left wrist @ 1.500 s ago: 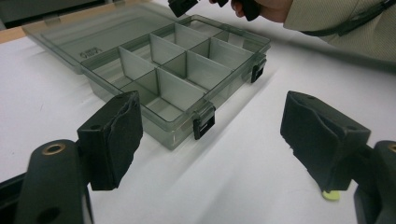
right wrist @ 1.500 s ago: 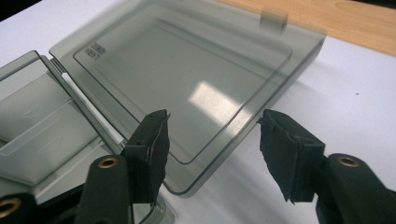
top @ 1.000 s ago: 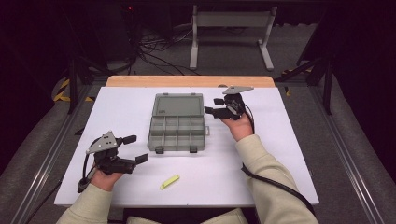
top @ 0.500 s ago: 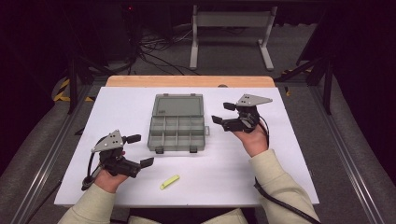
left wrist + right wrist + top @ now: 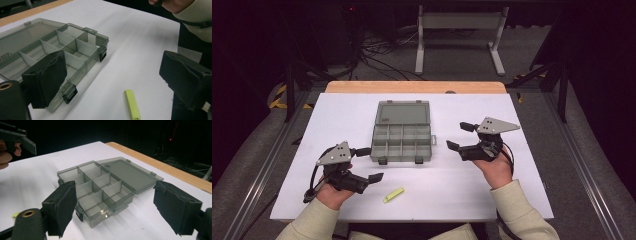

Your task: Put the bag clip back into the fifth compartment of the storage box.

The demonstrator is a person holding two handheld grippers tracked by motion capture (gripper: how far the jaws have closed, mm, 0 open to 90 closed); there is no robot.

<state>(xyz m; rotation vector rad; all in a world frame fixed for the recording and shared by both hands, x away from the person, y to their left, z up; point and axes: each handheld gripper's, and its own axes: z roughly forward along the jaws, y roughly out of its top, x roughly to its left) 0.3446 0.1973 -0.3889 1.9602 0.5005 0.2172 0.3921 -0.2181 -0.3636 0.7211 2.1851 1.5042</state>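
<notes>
Two tools hover over the white counter (image 5: 422, 200) in the high view, one on each side of the open compartment box (image 5: 402, 137), which lies near the counter's middle with its clear lid folded flat on the far side. Left tool (image 5: 369, 164) sits just off the box's near-left corner, jaws spread and empty. Right tool (image 5: 460, 136) hangs to the right of the box, apart from it; its jaws have just been opening, with nothing between them. Nearer the person than the box lies a yellow-green stick (image 5: 393, 195), flat on the counter.

From the left gripper view, the left tool (image 5: 112, 72) gapes wide; the box (image 5: 75, 47) lies behind its left jaw, the stick (image 5: 132, 103) between the jaws on the counter.

From the right gripper view, the right tool (image 5: 113, 205) stands released, framing the box (image 5: 100, 187), whose compartments look bare.
</notes>
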